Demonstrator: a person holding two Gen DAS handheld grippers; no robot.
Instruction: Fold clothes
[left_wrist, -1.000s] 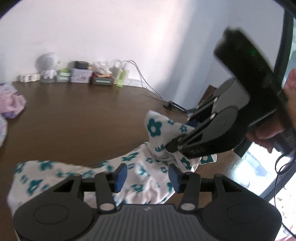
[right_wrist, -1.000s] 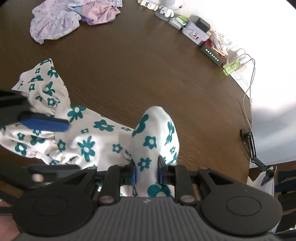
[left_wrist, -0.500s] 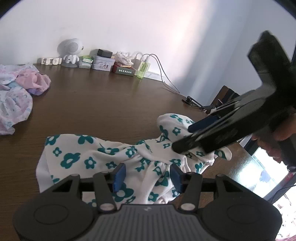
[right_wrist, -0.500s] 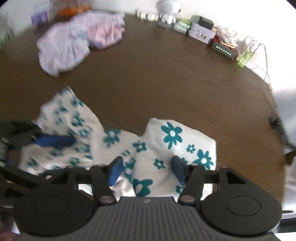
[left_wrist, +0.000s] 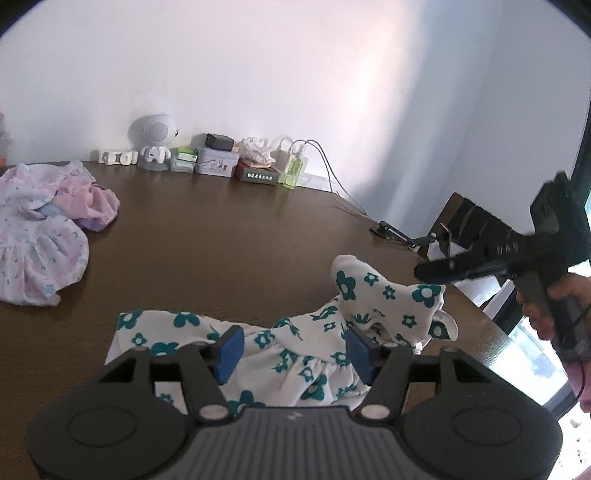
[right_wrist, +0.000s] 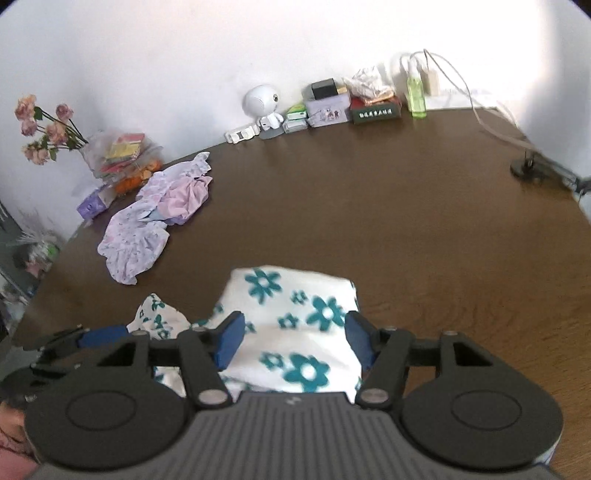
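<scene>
Brown wood makes up the desk (right_wrist: 406, 221), which fills both views and runs back to a white wall (left_wrist: 258, 66). White cloth printed with teal flowers, a small dress (left_wrist: 280, 350), lies on the near part of the desk, one end folded over into a thick flap (right_wrist: 295, 317) and the rest spread flat toward the left. Well apart from it, at the far left of the desk, sits a loose heap of pink and lilac clothes (right_wrist: 155, 218).

Over the spread part of the dress the left tongs (left_wrist: 291, 350) hover with their jaws opening; the cloth lies below the blue pads, which do not press on it. Directly above the folded flap, the right tongs (right_wrist: 291, 338) stand with jaws parted, the pads clear of the cloth on both sides. A hand (left_wrist: 561, 302) grips the handle of the right tongs in the left view.

Along the wall stand a white round-headed toy (right_wrist: 264, 105), a row of small boxes (right_wrist: 328, 105), a green bottle (right_wrist: 416, 94) and a bunch of pink flowers (right_wrist: 44, 133).
</scene>
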